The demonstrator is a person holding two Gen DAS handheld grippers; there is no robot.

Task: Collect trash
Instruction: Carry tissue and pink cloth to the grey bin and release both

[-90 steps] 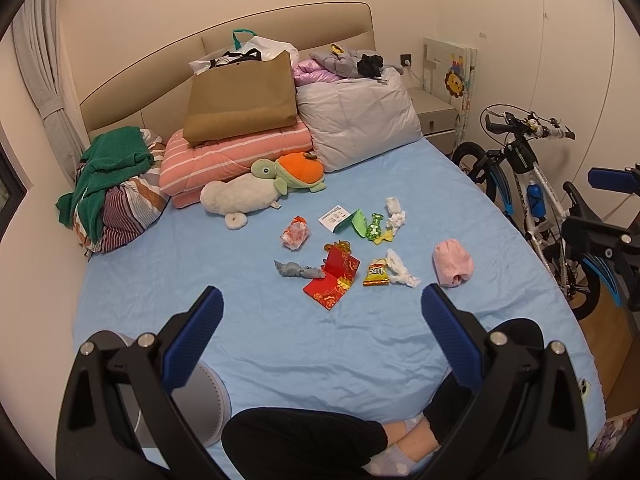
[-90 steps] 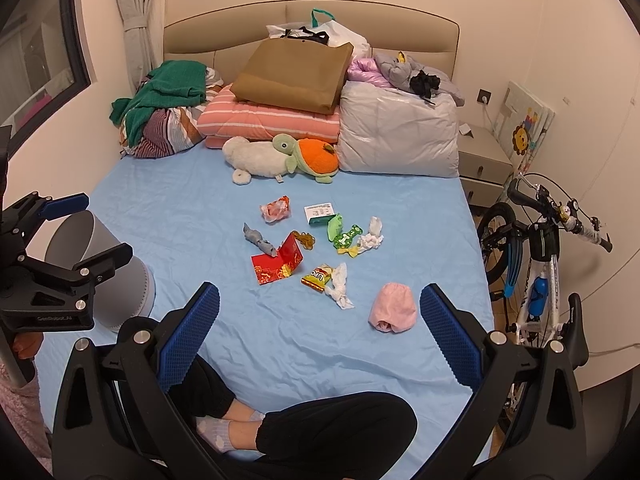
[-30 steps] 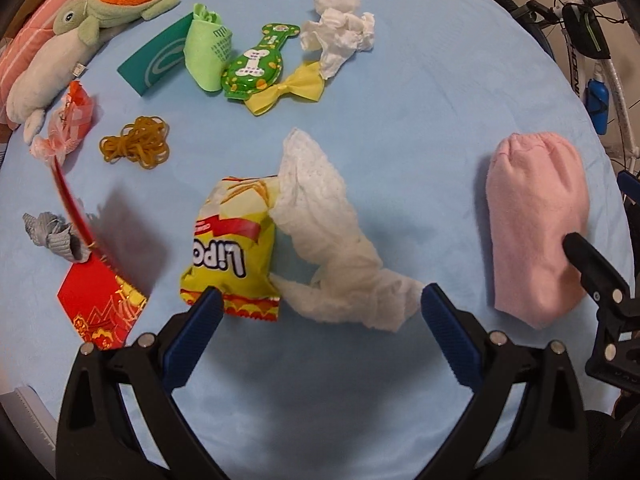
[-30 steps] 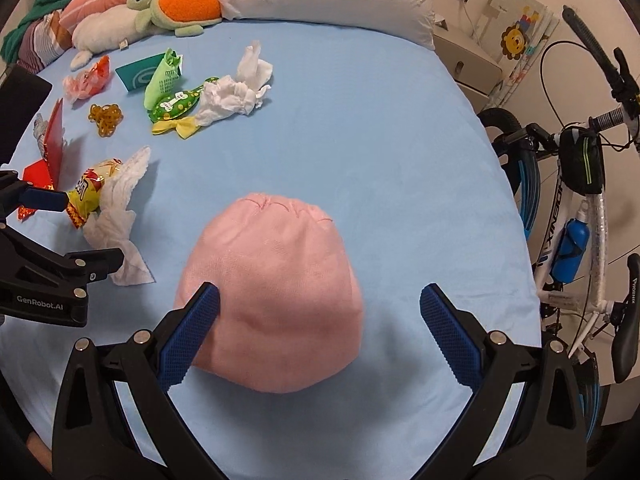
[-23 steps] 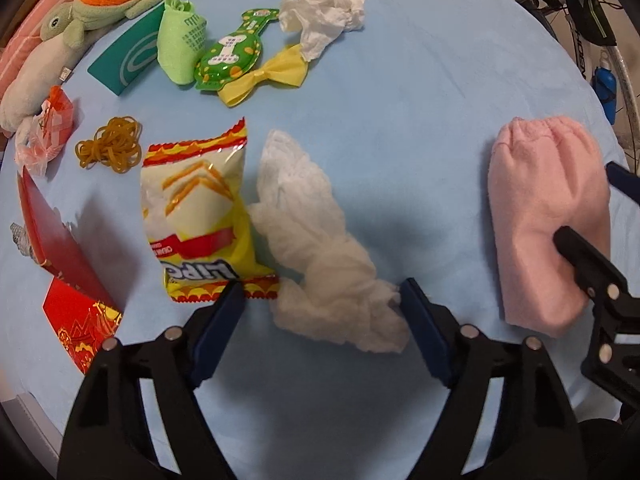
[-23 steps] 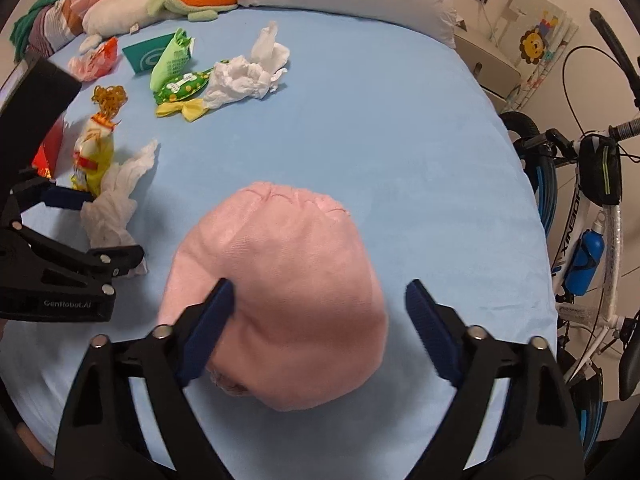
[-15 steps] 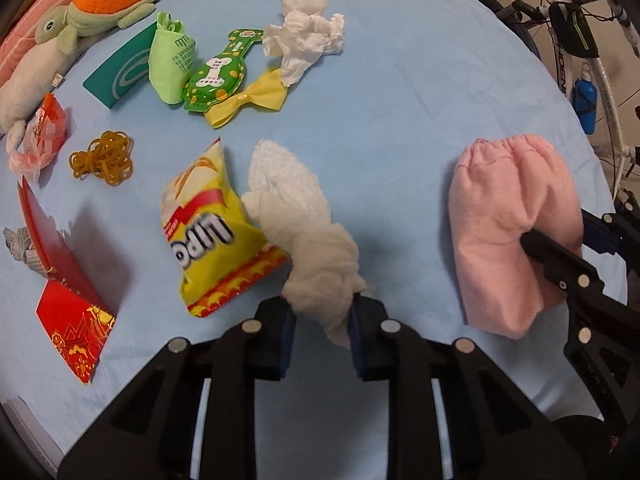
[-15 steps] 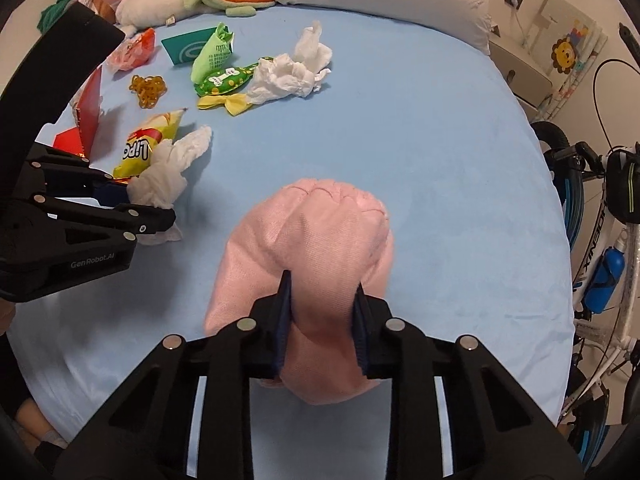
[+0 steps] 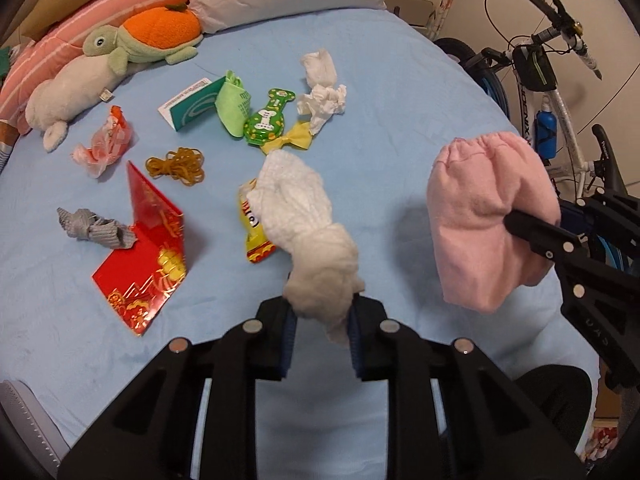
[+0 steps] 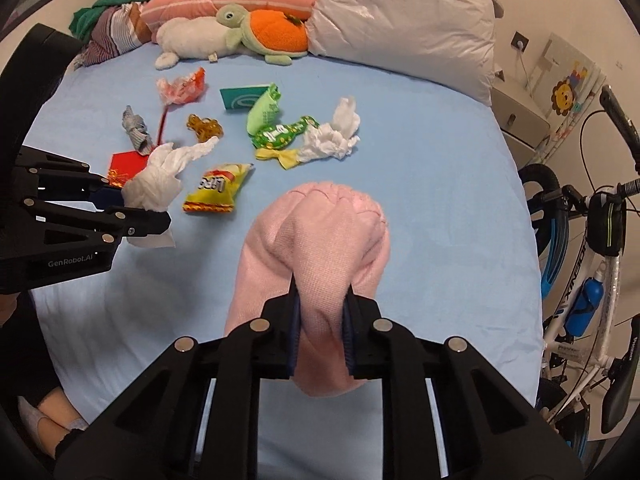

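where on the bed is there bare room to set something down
Bare sheet lies right of the crumpled tissue, running to the grey pillow and the bed edge by the bicycle. It is crowded on the left, around the chip bag, green wrapper and red envelope.

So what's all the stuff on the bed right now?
Tissue wad: 1, white, in left tongs.
Pink hat: 1, in right tongs.
Chip bag: 1, yellow, mid-bed.
Red envelope: 1, left.
Crumpled tissue: 1, white, farther back.
Rubber bands: 1 clump, tan.
Turtle plush: 1, green-orange, by the pillows.
Bicycle: 1, white, beside the bed.
Left tongs: shut.
Right tongs: shut.
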